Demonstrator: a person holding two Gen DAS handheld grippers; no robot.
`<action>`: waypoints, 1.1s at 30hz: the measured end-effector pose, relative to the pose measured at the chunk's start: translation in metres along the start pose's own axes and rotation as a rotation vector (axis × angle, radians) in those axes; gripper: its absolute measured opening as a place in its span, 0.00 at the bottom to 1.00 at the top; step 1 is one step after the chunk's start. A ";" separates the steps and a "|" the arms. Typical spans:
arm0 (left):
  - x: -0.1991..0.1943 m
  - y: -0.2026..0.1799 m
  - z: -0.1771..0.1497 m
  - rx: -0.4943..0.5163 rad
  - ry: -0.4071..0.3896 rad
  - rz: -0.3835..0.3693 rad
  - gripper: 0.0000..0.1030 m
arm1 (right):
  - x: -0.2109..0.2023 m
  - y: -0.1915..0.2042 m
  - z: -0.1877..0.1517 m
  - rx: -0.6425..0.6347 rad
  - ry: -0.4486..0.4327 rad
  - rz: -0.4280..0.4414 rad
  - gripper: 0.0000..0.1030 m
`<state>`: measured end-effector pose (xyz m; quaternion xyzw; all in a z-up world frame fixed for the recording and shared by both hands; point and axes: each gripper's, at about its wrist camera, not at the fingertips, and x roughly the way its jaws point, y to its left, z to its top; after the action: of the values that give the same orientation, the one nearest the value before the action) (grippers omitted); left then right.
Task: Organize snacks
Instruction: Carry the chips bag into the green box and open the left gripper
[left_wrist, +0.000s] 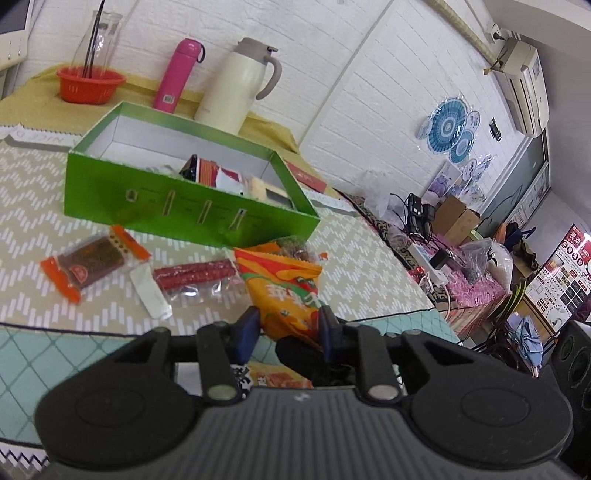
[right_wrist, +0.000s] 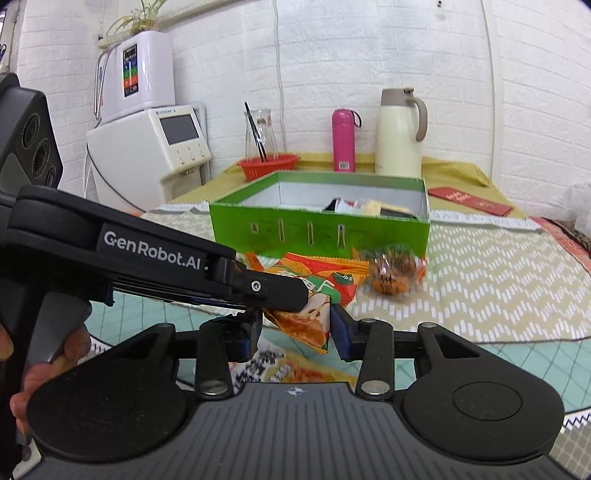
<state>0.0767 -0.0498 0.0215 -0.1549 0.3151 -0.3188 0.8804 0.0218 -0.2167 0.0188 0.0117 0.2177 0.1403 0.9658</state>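
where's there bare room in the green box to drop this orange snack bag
The green box is bare along its left half, from the left wall to the packets piled at its right end. That right end is crowded. On the table, the strip in front of the box holds the brown bar and red sticks; the orange snack bag sits between both grippers.

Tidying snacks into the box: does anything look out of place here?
Yes. Several snacks lie loose on the mat outside the green box: a brown bar, red sausages and a round orange-wrapped snack. Both tools grip one orange packet.
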 end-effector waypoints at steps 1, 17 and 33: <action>-0.002 0.000 0.003 0.003 -0.009 0.001 0.20 | 0.001 0.000 0.003 -0.002 -0.008 0.003 0.68; -0.003 0.018 0.067 0.056 -0.114 0.017 0.20 | 0.036 0.008 0.054 -0.006 -0.106 0.042 0.68; 0.065 0.061 0.115 0.026 -0.085 -0.020 0.20 | 0.103 -0.024 0.075 0.041 -0.083 0.003 0.68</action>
<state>0.2191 -0.0384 0.0497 -0.1601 0.2716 -0.3246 0.8918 0.1491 -0.2085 0.0423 0.0378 0.1804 0.1367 0.9733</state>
